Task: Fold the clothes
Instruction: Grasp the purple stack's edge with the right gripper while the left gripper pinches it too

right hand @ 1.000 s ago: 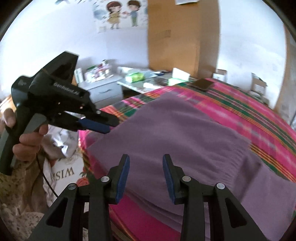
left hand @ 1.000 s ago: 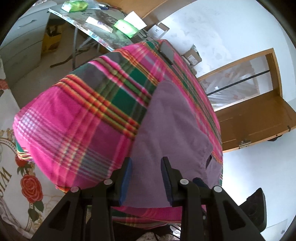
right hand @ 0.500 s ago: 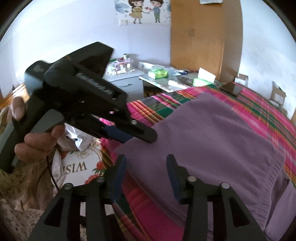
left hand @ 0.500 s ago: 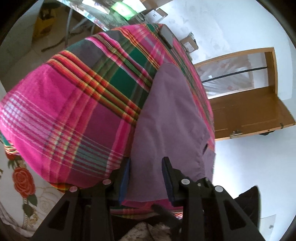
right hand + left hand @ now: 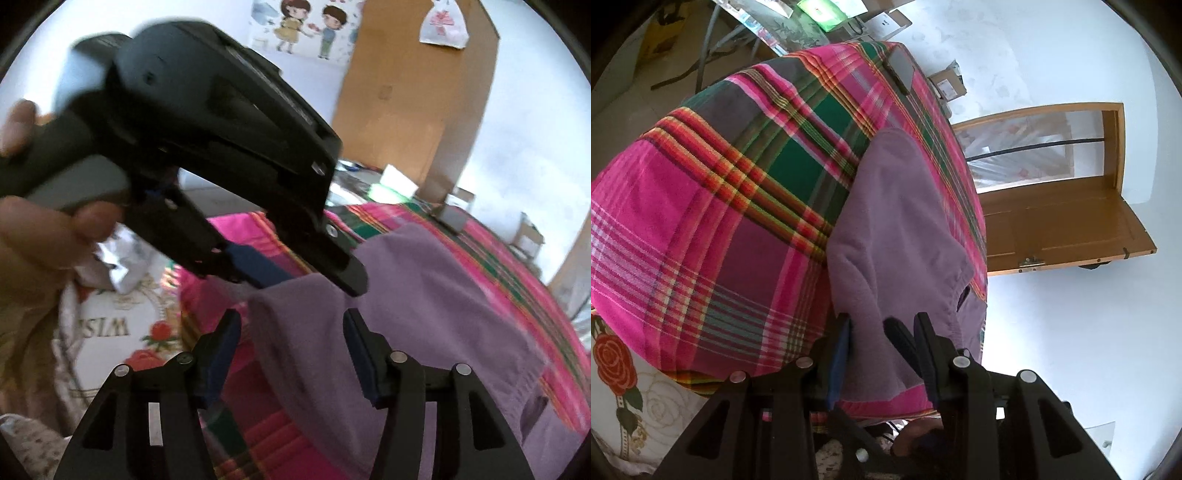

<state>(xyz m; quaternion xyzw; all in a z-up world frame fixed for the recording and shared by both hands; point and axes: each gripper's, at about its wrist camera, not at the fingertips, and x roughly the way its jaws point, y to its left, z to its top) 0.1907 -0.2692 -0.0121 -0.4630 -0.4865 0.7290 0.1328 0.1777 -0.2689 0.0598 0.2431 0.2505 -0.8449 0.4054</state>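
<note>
A purple garment lies folded on a pink plaid blanket that covers the bed. Its near corner is bunched into a raised ridge. My left gripper is shut on that ridge. In the right wrist view the left gripper reaches in from the upper left, held by a person's hand. My right gripper straddles the same ridge of the garment just below. Its jaws are opening, and the pads stand clear of the cloth. One of its fingers shows dark beside my left gripper's right finger.
A dark phone lies at the blanket's far end. Behind the bed stands a cluttered table with green packets. A wooden door is on the right, a wardrobe at the back. A rose-printed sheet hangs below the blanket.
The right gripper has closed in on the left gripper and widened its jaws around the garment's corner. The left gripper has tipped, and the flat corner has bunched into a ridge.
</note>
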